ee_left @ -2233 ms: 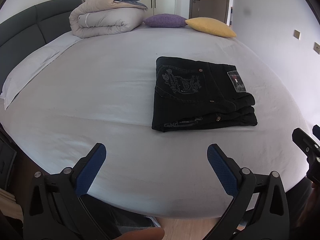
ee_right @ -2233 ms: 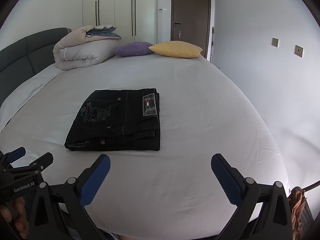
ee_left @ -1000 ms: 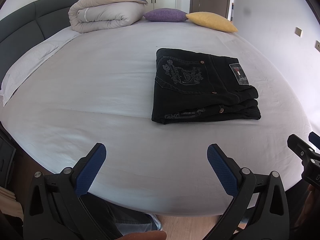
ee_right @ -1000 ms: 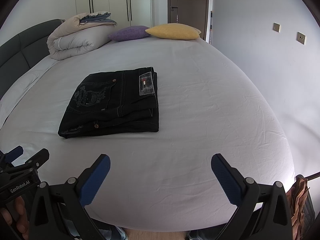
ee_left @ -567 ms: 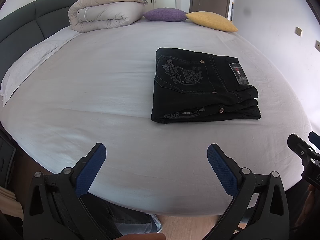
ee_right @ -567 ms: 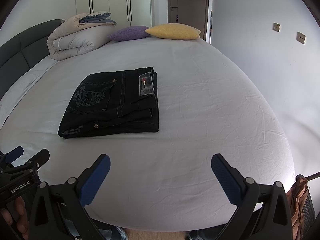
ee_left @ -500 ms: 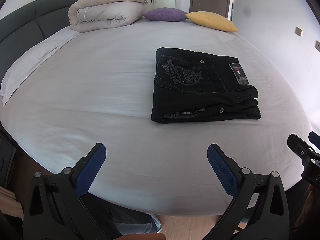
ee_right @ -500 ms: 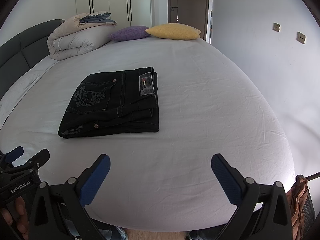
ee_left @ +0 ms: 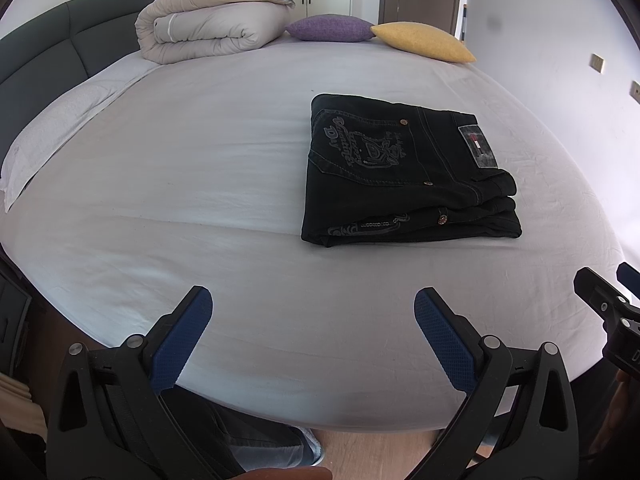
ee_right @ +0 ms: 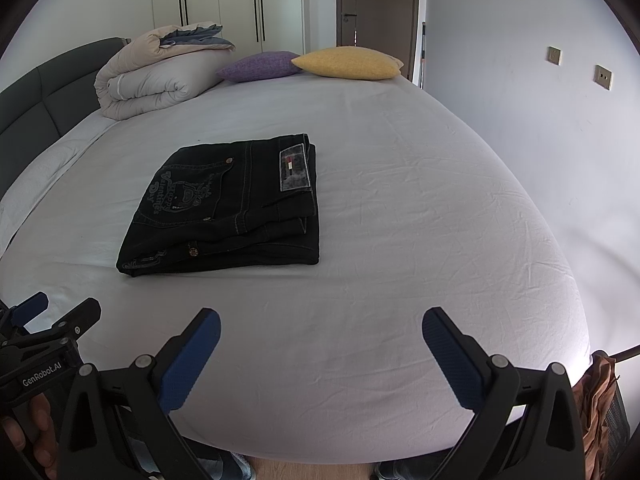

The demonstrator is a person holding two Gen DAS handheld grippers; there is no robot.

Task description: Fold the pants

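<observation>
Black jeans (ee_left: 404, 172) lie folded in a flat rectangular stack on the white bed sheet (ee_left: 180, 168), embroidered back pocket and label patch facing up. They also show in the right wrist view (ee_right: 232, 204). My left gripper (ee_left: 312, 308) is open and empty, held above the near edge of the bed, short of the jeans. My right gripper (ee_right: 320, 324) is open and empty, also at the near edge. Each gripper shows at the side of the other's view: the right gripper (ee_left: 608, 300) and the left gripper (ee_right: 44, 320).
A rolled beige duvet (ee_left: 208, 28), a purple pillow (ee_left: 328, 28) and a yellow pillow (ee_left: 424, 40) lie at the far end of the bed. A dark headboard (ee_left: 48, 56) runs along the left. A white wall (ee_right: 540, 92) stands to the right.
Over the last two seconds both views rose and tilted a little, so the jeans sit slightly higher in frame. In the last half second nothing has visibly moved.
</observation>
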